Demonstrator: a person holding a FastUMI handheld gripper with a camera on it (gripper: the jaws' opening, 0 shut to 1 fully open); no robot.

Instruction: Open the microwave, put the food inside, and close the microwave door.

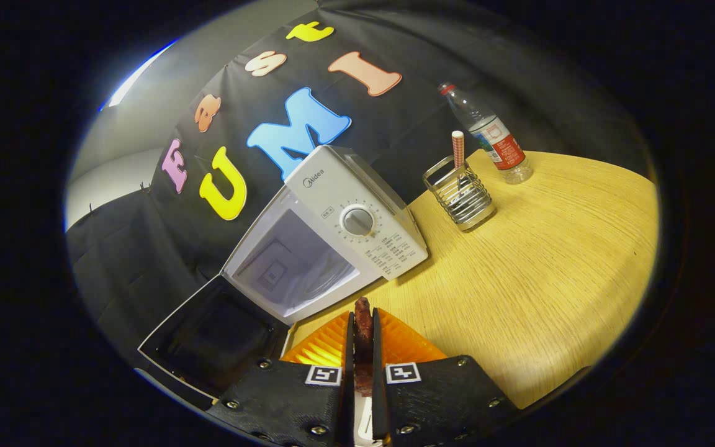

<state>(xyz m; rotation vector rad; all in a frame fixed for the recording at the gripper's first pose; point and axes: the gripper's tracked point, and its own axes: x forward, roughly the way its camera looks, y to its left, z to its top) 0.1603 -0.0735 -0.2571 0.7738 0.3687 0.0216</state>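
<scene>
Gripper view: the gripper is clamped on the food, a dark reddish sausage-like piece pinched between the two fingers, its end poking out just ahead of the tips. The microwave sits on the counter just beyond the fingers, tilted in this view. Its door is already swung open to the left and the pale cavity is exposed.

Step in hand, as I judge it: carry the food into the cavity. To do it well, keep the grip firm, since the piece is thin and could slip or twist. Aim for the middle of the opening, keeping off the door edge and the panel with the dial. Go in level, set it low on the cavity floor, then let go.

Wire holder with a striped straw and a bottle stand well apart to the right, no obstacle.
</scene>
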